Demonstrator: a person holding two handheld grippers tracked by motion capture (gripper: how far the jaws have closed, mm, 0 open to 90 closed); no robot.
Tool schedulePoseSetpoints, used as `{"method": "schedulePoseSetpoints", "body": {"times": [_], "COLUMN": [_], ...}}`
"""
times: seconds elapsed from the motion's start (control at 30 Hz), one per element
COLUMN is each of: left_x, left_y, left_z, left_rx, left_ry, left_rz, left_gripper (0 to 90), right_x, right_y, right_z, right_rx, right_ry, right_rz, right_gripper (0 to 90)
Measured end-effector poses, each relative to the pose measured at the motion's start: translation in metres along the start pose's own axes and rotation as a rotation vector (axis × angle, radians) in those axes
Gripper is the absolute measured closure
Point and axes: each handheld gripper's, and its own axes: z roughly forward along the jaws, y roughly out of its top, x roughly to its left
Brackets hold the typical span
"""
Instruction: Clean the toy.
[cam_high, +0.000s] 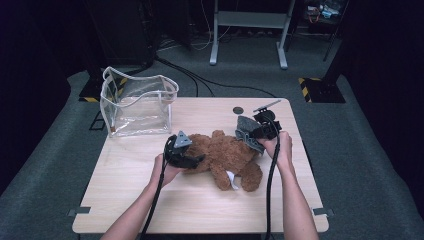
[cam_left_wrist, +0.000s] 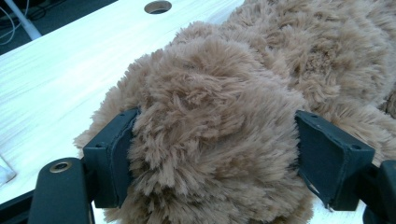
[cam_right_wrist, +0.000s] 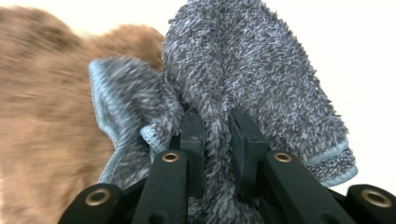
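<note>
A brown plush teddy bear (cam_high: 225, 157) lies in the middle of the wooden table (cam_high: 150, 200). My left gripper (cam_high: 200, 159) is at the bear's left end. In the left gripper view its jaws (cam_left_wrist: 219, 156) stand wide on either side of a thick lump of brown fur (cam_left_wrist: 210, 107), and the pads press into it. My right gripper (cam_high: 252, 134) is at the bear's upper right and is shut on a fuzzy grey cloth (cam_high: 246, 131). In the right gripper view the cloth (cam_right_wrist: 243, 70) rises from between the narrow jaws (cam_right_wrist: 217, 140), with the bear (cam_right_wrist: 46, 116) blurred at the left.
A clear plastic bag (cam_high: 137, 105) with a white rim stands open at the table's back left corner. A small round hole (cam_high: 238, 110) sits in the tabletop behind the right gripper. A white tag (cam_high: 232, 179) sticks out near the bear's lower leg.
</note>
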Motion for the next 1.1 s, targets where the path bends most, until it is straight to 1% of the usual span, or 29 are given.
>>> {"method": "schedulePoseSetpoints", "body": {"times": [0.03,0.07,0.1,0.17,0.23,0.27,0.3,0.33,0.37,0.4,0.43,0.5,0.53,0.57,0.6,0.63,0.67,0.73,0.77,0.87,0.9,0.93,0.97,1.0,1.03,1.07,1.1], "left_x": [0.000,0.000,0.000,0.000,0.000,-0.001,0.000,0.000,0.000,0.000,0.000,0.000,0.000,0.000,0.000,0.000,-0.001,-0.001,-0.001,-0.001,-0.001,-0.001,-0.002,-0.002,-0.002,-0.002,-0.002], "left_y": [0.000,0.000,0.000,0.001,0.001,0.001,0.001,0.001,0.001,0.001,0.001,0.001,0.001,0.001,0.001,0.001,0.001,0.001,0.001,0.002,0.002,0.001,0.002,0.002,0.002,0.002,0.002], "left_z": [0.000,0.000,0.000,0.000,0.000,0.001,0.000,0.000,0.000,0.000,0.000,0.000,0.000,0.000,0.001,0.001,0.001,0.001,0.001,0.000,0.000,0.001,0.000,0.000,0.000,0.000,0.000], "left_rx": [-0.003,-0.002,0.000,0.005,0.007,-0.002,0.001,0.003,0.007,0.007,0.007,-0.001,0.005,0.005,-0.001,-0.002,-0.003,-0.005,-0.004,0.001,0.000,-0.008,-0.006,-0.006,-0.008,-0.004,-0.003], "left_ry": [0.005,0.004,0.005,0.002,0.002,0.006,0.003,0.002,0.003,0.003,0.003,0.008,0.004,0.004,0.003,0.007,0.009,0.008,0.008,0.005,0.008,0.010,0.011,0.010,0.009,0.007,0.008], "left_rz": [-0.001,0.001,0.003,0.005,0.008,0.001,-0.001,0.005,0.008,0.009,0.008,0.003,0.001,0.001,-0.005,0.002,0.002,-0.001,0.000,0.005,0.005,0.006,0.004,0.004,0.007,0.007,0.004], "left_gripper": [20.4,20.3,20.2,20.0,19.8,19.8,19.7,19.6,19.6,19.5,19.5,19.5,19.5,19.5,19.5,19.6,19.6,19.6,19.6,19.6,19.7,19.7,19.8,19.8,19.9,19.9,19.9], "right_x": [0.005,0.012,0.017,0.033,0.051,0.060,0.072,0.080,0.089,0.102,0.102,0.111,0.115,0.115,0.116,0.114,0.113,0.109,0.108,0.096,0.090,0.088,0.078,0.078,0.069,0.069,0.059], "right_y": [0.002,0.004,0.006,0.012,0.017,0.019,0.021,0.021,0.021,0.020,0.020,0.017,0.014,0.014,0.011,0.010,0.009,0.008,0.006,0.002,-0.001,-0.003,-0.008,-0.008,-0.013,-0.013,-0.018], "right_z": [-0.006,-0.012,-0.016,-0.022,-0.025,-0.024,-0.022,-0.019,-0.015,-0.007,-0.007,0.004,0.014,0.014,0.017,0.018,0.016,0.013,0.012,0.005,0.002,0.000,-0.004,-0.004,-0.008,-0.008,-0.012], "right_rx": [-0.010,-0.047,-0.061,-0.097,-0.116,-0.115,-0.113,-0.106,-0.106,-0.087,-0.087,-0.064,-0.040,-0.040,-0.027,-0.033,-0.035,-0.039,-0.037,-0.041,-0.038,-0.042,-0.043,-0.043,-0.048,-0.048,-0.050], "right_ry": [0.021,0.027,0.037,0.056,0.074,0.079,0.084,0.092,0.089,0.092,0.092,0.095,0.075,0.075,0.071,0.059,0.055,0.028,0.022,0.008,0.004,-0.001,-0.007,-0.007,-0.020,-0.020,-0.025], "right_rz": [0.000,-0.029,-0.036,-0.082,-0.118,-0.138,-0.172,-0.194,-0.214,-0.238,-0.238,-0.257,-0.277,-0.277,-0.263,-0.274,-0.262,-0.273,-0.269,-0.273,-0.275,-0.244,-0.225,-0.225,-0.211,-0.211,-0.184], "right_gripper": [76.9,76.8,76.8,76.8,76.8,76.8,76.8,76.8,76.7,76.7,76.7,76.7,76.7,76.7,76.7,76.7,76.7,76.7,76.8,76.7,76.8,76.8,76.8,76.8,76.8,76.8,76.8]}}
